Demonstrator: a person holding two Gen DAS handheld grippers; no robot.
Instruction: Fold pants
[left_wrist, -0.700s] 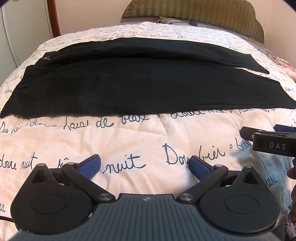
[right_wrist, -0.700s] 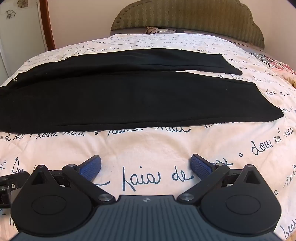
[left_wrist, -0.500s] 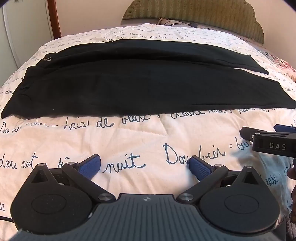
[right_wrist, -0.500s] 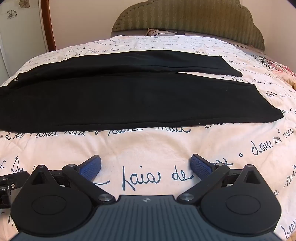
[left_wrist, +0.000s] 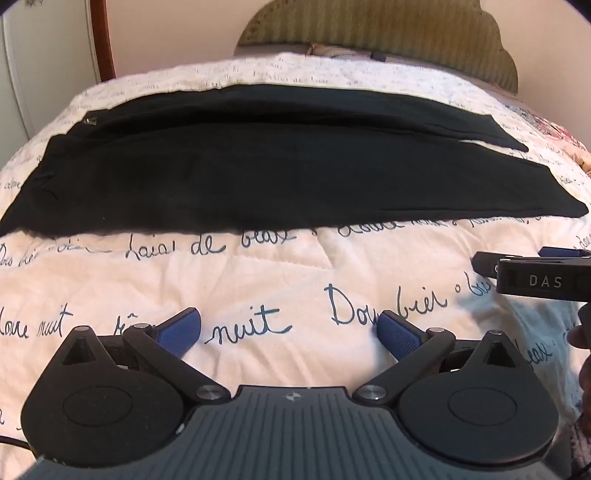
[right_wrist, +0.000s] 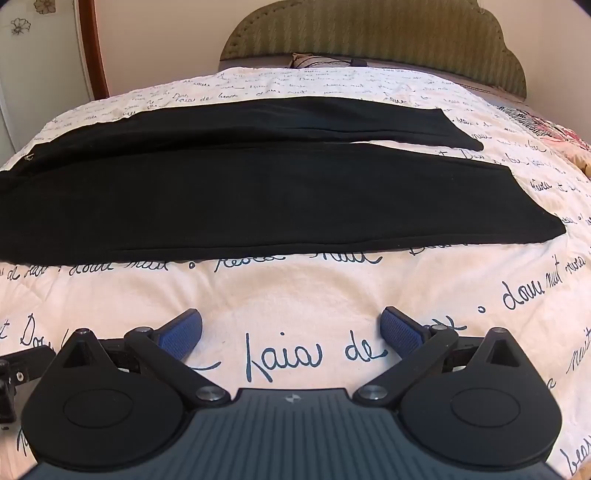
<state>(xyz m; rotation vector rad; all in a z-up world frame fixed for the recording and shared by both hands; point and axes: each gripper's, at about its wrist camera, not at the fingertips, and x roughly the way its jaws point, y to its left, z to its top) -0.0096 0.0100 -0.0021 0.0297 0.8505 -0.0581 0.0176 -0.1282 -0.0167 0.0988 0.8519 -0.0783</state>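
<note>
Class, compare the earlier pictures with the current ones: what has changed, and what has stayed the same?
Almost nothing has changed. Both views tilt slightly, so the black pants sit a little lower in frame. The left gripper and right gripper remain open above the quilt, holding nothing. The pants stay flat and unfolded.

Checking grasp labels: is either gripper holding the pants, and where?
Nothing is held: left gripper and right gripper are open, short of the pants.

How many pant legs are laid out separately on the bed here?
2. The near leg lies across the quilt closest to the tools; the far leg lies just behind it, toward the headboard. Their cuffs end on the right.
</note>
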